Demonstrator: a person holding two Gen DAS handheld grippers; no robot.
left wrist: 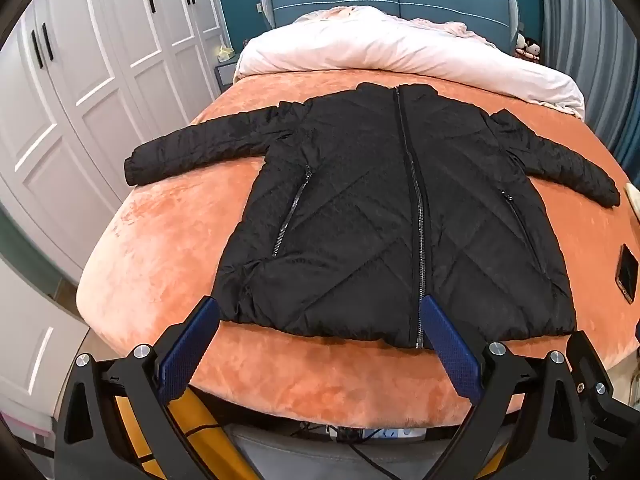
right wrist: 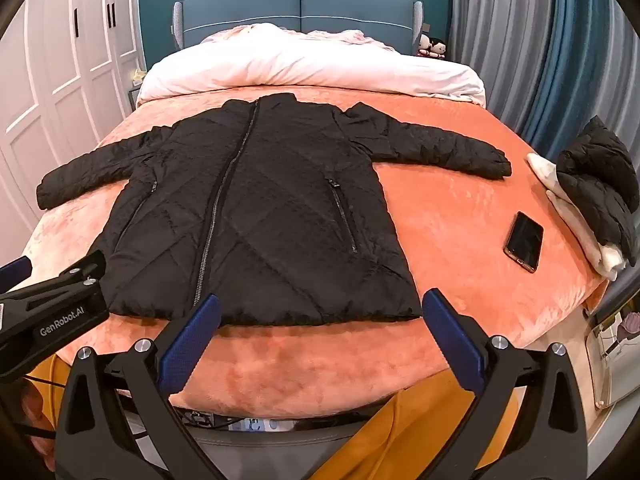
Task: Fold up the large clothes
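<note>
While black jacket (left wrist: 380, 216) lies flat, zipped, sleeves out on the orange bed (left wrist: 168, 240), left tool (left wrist: 320, 320) and right tool (right wrist: 320, 316) hover spread, gripping nothing.

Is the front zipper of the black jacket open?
No, the black jacket lies flat with its front zipper closed along the whole length.

You are looking down from the bed's foot through both wrist cameras, left beside right, sharing the black jacket (left wrist: 384, 216) and headboard (right wrist: 298, 10).
</note>
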